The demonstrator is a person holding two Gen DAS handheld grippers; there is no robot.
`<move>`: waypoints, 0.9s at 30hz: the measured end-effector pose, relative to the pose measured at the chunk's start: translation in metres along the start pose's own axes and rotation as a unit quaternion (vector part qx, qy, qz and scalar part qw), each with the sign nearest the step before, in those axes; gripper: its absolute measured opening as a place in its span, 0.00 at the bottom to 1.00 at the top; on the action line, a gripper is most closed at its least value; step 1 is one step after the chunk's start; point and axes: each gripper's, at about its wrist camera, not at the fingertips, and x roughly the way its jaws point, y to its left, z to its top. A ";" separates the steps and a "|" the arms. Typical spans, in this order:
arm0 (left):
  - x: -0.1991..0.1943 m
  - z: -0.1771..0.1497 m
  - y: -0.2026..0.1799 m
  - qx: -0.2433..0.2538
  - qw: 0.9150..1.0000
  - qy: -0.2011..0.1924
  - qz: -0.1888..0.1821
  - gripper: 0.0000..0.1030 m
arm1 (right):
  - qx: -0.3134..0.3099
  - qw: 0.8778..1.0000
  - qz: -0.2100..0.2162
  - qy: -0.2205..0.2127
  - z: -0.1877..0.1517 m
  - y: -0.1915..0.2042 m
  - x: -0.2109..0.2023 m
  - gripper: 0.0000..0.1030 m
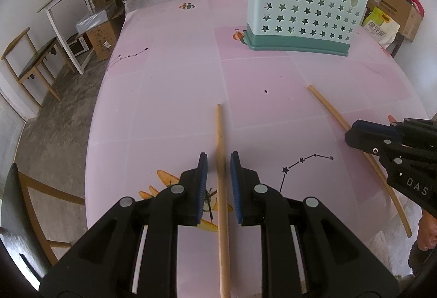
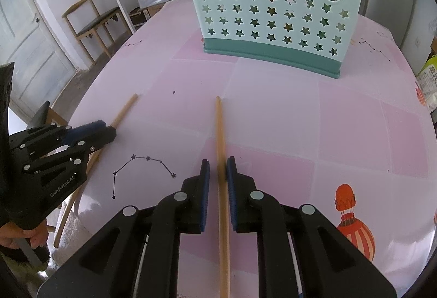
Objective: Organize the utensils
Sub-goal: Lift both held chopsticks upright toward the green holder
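**Two thin sticks, two narrow grips, a tall caddy ahead**

In the left wrist view the left gripper (image 1: 218,165) straddles a long, light wooden chopstick (image 1: 220,139) that runs up the lower centre of the frame across the pink patterned worktop (image 1: 169,96). Its blue pads stand close on both sides, yet a sliver of gap shows on each, so the jaws look nearly closed but not pressing. In the right wrist view the right gripper (image 2: 218,167) has a second wooden chopstick (image 2: 219,128) between its pads, which appear to pinch it. The pale blue plastic utensil caddy with star cut-outs (image 2: 270,11) stands upright at the upper centre, well apart from both stick tips, with other handles already poking from its top.

The likely risks:
- The left stick may stay on the worktop, or roll aside, if the hand lifts before the pads bite.
- Each stick is taken near one end, so the long free end could droop or swing and pivot out of the pads.
- A tilted tip could strike the caddy's front wall or rim instead of dropping in, nudging the light caddy.
- Both grippers work side by side; crossing paths near the caddy could knock the sticks together.
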 end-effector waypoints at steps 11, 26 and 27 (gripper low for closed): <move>0.001 0.000 -0.001 -0.003 1.000 0.000 -0.002 0.15 | 0.001 1.000 -0.002 0.002 0.002 0.001 0.001 0.13; 0.001 0.000 -0.001 -0.003 1.000 0.000 -0.002 0.15 | 0.001 1.000 -0.003 0.002 0.003 0.001 0.002 0.13; 0.001 0.000 -0.001 -0.003 1.000 0.000 -0.002 0.15 | 0.001 1.000 -0.003 0.002 0.003 0.001 0.002 0.13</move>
